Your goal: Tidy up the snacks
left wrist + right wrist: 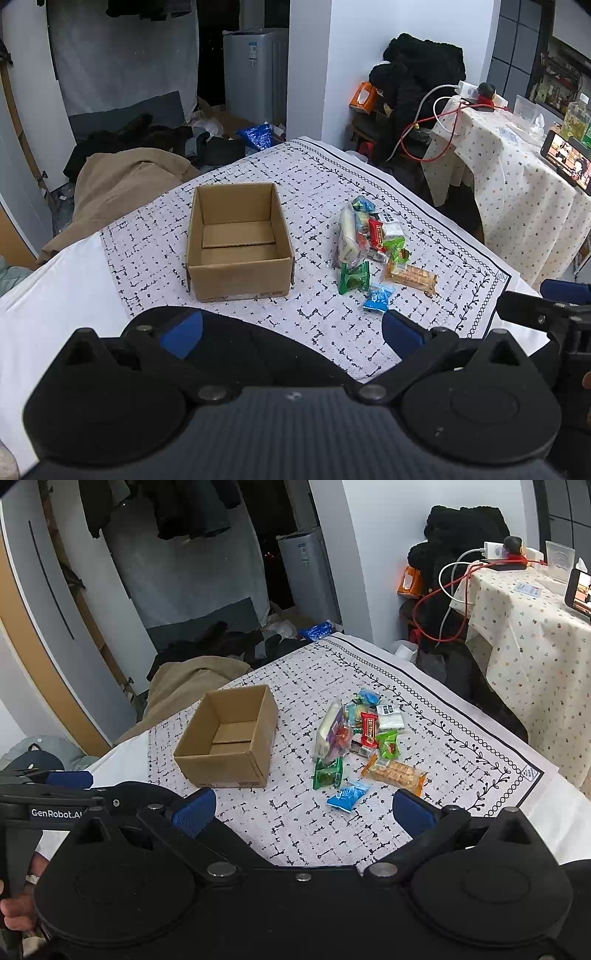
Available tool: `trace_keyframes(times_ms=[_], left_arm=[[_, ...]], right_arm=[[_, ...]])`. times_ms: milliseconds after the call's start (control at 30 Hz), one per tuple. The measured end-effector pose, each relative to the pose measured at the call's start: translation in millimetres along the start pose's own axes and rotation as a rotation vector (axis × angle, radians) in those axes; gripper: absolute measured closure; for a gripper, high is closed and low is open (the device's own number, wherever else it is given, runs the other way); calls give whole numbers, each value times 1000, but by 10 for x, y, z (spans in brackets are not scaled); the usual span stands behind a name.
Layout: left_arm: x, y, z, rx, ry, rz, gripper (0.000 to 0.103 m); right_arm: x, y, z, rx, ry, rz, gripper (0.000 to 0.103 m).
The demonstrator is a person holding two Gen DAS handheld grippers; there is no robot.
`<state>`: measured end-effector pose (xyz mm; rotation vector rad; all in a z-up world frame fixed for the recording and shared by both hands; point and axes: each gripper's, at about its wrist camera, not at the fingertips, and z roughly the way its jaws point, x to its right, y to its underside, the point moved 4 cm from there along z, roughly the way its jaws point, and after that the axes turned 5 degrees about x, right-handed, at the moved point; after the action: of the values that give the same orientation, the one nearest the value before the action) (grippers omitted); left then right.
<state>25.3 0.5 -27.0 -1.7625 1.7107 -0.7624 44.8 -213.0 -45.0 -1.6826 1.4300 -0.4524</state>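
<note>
We see the patterned cloth [332,192] spread over the whole work surface, and everything the task needs lies on it. The largest thing on it is the open cardboard box [238,240], standing upright to the left of centre, and as far as both views show its floor is bare, so we judge that no snack has gone in yet. To its right, well apart from the box wall, lies the loose pile of snacks [373,243], still all out on the cloth: a long pale packet [327,725] on the left side of the heap, an orange cracker pack [393,771] on the near right, a green packet [327,773] nearer us, and the small blue packet [347,795] nearest of all, lying by itself. Our left gripper [291,330] hangs at the near edge with its blue pads spread wide and nothing between them; our right gripper [303,810] is likewise wide apart and empty, with the blue packet just beyond it. We reckon the sorting is at its very start, every piece left to move.
</note>
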Motion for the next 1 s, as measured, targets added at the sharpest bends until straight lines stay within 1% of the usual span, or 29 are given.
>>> trace_keyframes(times_ms=[667, 1000], left_arm=[[11, 20, 32, -5, -3, 2, 0], [43, 47, 138, -18, -32, -21, 0]], right_arm=[[-21, -2, 20, -1, 6, -18, 0], [52, -31, 132, -28, -7, -64, 0]])
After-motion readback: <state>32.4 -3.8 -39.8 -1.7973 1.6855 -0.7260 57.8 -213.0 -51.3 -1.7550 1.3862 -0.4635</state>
